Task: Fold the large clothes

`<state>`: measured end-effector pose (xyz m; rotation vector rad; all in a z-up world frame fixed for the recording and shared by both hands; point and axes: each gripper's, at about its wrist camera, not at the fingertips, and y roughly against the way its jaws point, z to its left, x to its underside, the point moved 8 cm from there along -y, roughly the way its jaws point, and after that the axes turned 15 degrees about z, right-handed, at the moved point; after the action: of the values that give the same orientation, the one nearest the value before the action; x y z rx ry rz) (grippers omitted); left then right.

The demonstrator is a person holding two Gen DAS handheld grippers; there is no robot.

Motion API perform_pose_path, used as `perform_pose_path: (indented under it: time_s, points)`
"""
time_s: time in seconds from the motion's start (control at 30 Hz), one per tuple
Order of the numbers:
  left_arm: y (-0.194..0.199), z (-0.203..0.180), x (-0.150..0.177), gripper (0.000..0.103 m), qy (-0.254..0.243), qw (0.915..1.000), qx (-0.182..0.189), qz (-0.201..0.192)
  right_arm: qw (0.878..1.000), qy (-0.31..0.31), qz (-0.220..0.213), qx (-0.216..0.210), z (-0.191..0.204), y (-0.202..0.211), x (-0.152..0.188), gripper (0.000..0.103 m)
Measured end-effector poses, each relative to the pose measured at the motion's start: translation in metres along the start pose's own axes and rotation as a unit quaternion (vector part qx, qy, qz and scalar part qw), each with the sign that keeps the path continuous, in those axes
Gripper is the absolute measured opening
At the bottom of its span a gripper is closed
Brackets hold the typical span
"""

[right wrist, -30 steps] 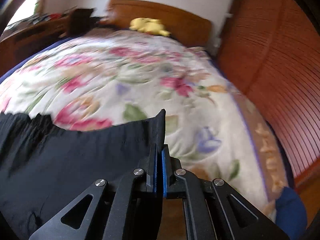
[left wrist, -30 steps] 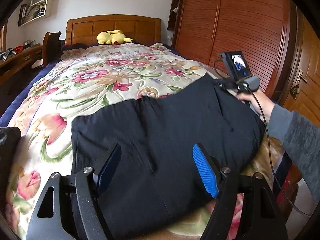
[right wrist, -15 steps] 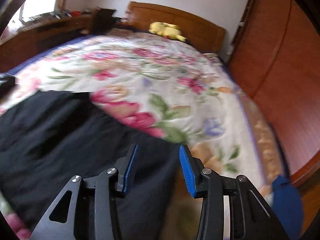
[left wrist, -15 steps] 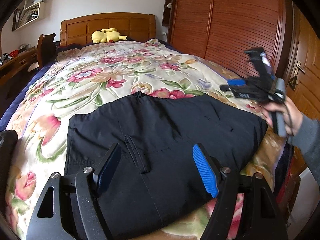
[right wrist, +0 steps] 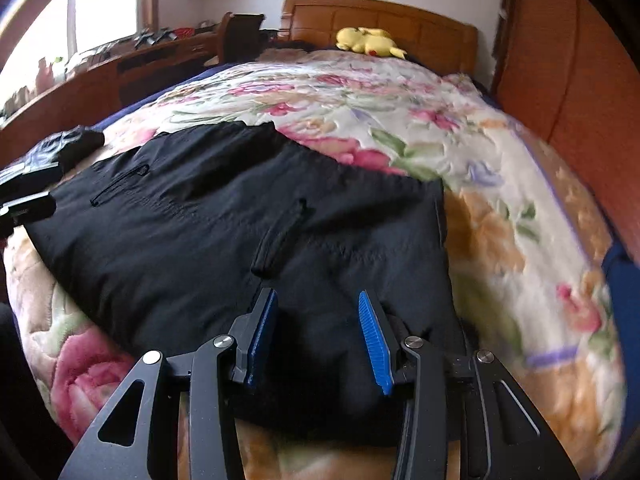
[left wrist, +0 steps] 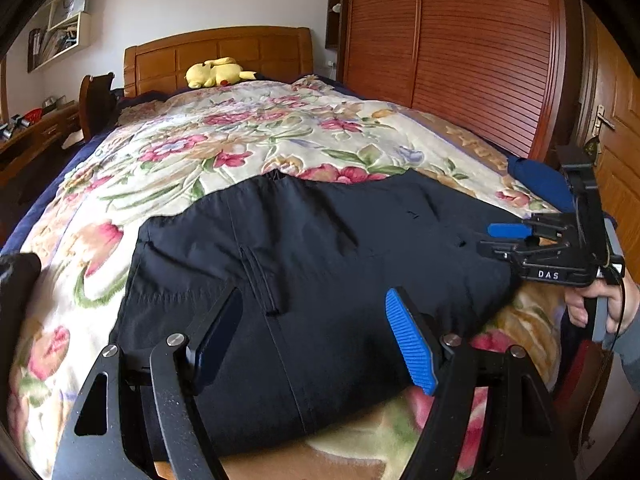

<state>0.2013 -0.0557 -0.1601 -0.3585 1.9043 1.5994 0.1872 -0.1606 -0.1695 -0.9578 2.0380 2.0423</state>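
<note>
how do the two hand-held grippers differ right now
The left hand-held gripper has its jaws spread wide; the right hand-held gripper has a narrower gap. The left one sits over the middle of the black garment; the right one sits over the garment's edge by the bed's side. Shared: both are open, hold nothing, have blue ribbed pads and point down at the garment on the floral bedspread.

Your garment [left wrist: 320, 264] is matt black woven cloth, lightly creased. It lies on a plush, fuzzy floral blanket [left wrist: 224, 148]. Your grippers' arms look like matt black plastic with bright metal rivets, and their blue pads [right wrist: 374, 340] are ribbed. The headboard [left wrist: 216, 54] and wardrobe [left wrist: 460, 48] are glossy varnished wood.
</note>
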Motion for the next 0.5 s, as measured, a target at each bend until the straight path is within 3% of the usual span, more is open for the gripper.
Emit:
perform_pose_path:
  time_s: [0.2,0.37,0.5]
  points:
    - [-0.015,0.008,0.016,0.075,0.014,0.9999,-0.004,0.009,1.0,0.01,0.013,0.018,0.012,-0.034,0.01,0.044]
    - [-0.026,0.012,0.024,0.075,0.016,0.9996,-0.011,0.018,1.0,0.008,0.008,0.018,0.011,-0.03,0.006,0.044]
    - [-0.026,0.012,0.027,0.075,0.017,0.9997,-0.009,0.013,1.0,-0.007,-0.01,0.022,0.006,-0.005,0.01,0.044]
